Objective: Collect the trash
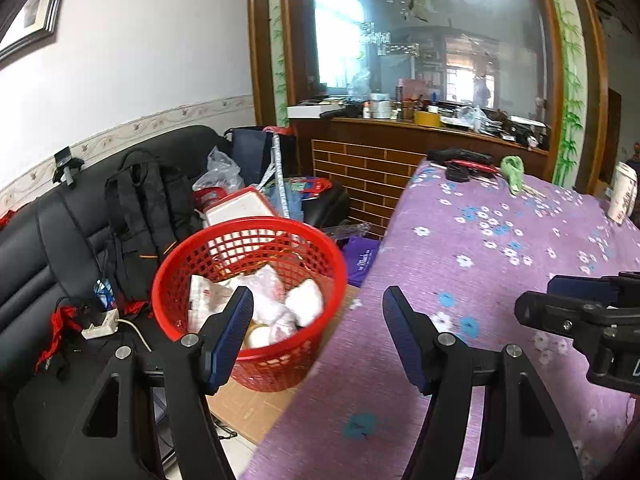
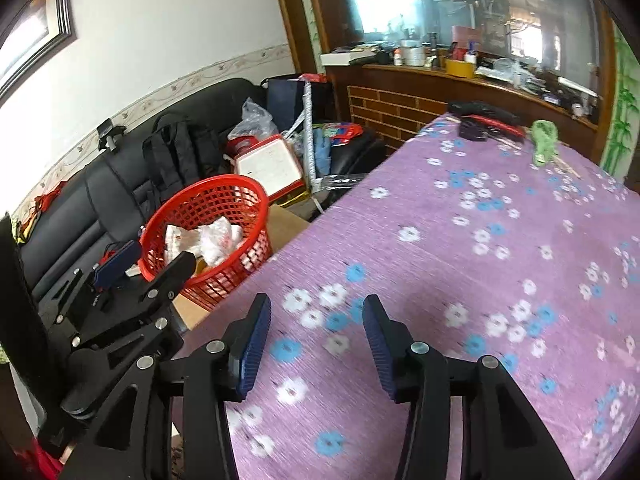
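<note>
A red mesh basket [image 1: 338, 268] stands on cardboard left of the table, with white crumpled bags and wrappers [image 1: 276, 296] inside. My left gripper [image 1: 317, 294] is open and empty, its left finger in front of the basket and its right finger over the purple flowered tablecloth [image 1: 500, 264]. My right gripper [image 2: 316, 300] is open over the cloth [image 2: 440, 240] with nothing between its fingers. From the right wrist, the left gripper [image 2: 158, 256] shows beside the basket [image 2: 256, 200]. A crumpled green item [image 1: 514, 172] [image 2: 544, 140] lies at the table's far end.
Black and red items [image 1: 464, 160] lie at the far table edge, and a paper cup [image 1: 624, 196] stands at the right. A black sofa [image 1: 48, 248] holds a backpack [image 1: 144, 208], a power strip [image 1: 100, 326] and bags. A cluttered wooden counter [image 1: 400, 128] stands behind.
</note>
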Tool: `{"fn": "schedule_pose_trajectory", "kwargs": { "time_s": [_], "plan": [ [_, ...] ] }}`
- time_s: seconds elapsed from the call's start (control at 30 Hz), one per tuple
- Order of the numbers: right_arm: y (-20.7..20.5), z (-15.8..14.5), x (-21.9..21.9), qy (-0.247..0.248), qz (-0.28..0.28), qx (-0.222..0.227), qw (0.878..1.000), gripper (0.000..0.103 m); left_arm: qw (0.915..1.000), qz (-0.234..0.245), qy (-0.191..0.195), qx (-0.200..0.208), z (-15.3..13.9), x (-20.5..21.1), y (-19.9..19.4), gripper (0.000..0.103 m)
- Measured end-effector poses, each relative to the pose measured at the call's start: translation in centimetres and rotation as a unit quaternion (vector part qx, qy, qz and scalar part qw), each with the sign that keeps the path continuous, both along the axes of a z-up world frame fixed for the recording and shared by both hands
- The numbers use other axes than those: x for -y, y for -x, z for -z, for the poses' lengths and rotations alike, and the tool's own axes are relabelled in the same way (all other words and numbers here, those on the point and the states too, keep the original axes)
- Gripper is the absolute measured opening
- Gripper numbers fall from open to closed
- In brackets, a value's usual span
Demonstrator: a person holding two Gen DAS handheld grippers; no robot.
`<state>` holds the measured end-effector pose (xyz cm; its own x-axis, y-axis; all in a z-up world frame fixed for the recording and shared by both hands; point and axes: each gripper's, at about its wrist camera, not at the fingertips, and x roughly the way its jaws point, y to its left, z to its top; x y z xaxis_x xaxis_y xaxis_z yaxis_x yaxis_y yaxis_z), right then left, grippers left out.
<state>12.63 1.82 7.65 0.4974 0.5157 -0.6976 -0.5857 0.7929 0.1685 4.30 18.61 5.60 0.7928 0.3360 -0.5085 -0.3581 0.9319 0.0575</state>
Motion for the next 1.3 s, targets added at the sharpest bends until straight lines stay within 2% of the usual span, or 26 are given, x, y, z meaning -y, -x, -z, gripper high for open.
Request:
{"fn": "schedule_pose_trajectory", "kwargs": {
  "time_s": [0.33, 0.5, 0.67, 0.73, 0.87, 1.0, 1.17, 1.3],
  "plan": [
    [3.5, 0.4, 6.0, -0.002, 0.041, 0.029, 0.999, 0.059, 0.9992, 0.032, -0.023, -0.001, 0.0, 4.6, 1.2, 0.070],
    [4.8, 0.8, 8.9, 0.004, 0.071, 0.043, 0.997, 0.060, 0.9987, 0.045, -0.019, -0.012, 0.8, 6.2, 2.0, 0.073],
    [6.4, 0.9, 11.6, 0.017, 0.111, 0.070, 0.991, 0.065, 0.9983, 0.053, -0.022, -0.008, 1.7, 7.9, 3.2, 0.083],
    [7.1, 1.0, 12.2, 0.027, 0.124, 0.083, 0.988, 0.070, 0.9980, 0.058, -0.023, -0.005, 1.8, 8.6, 3.6, 0.085],
    [8.4, 0.8, 13.4, 0.039, 0.156, 0.111, 0.981, 0.081, 0.9978, 0.061, -0.023, 0.008, 1.8, 9.6, 4.1, 0.096],
    [9.7, 0.7, 13.9, 0.063, 0.181, 0.152, 0.970, 0.090, 0.9973, 0.066, -0.031, 0.015, 1.7, 10.7, 4.3, 0.098],
    [10.0, 1.0, 13.8, 0.069, 0.185, 0.152, 0.969, 0.090, 0.9962, 0.063, -0.058, 0.015, 1.8, 11.7, 4.4, 0.102],
    [10.1, 1.3, 13.3, 0.077, 0.183, 0.154, 0.968, 0.090, 0.9957, 0.061, -0.065, 0.024, 1.8, 11.6, 4.8, 0.103]
  ]
}}
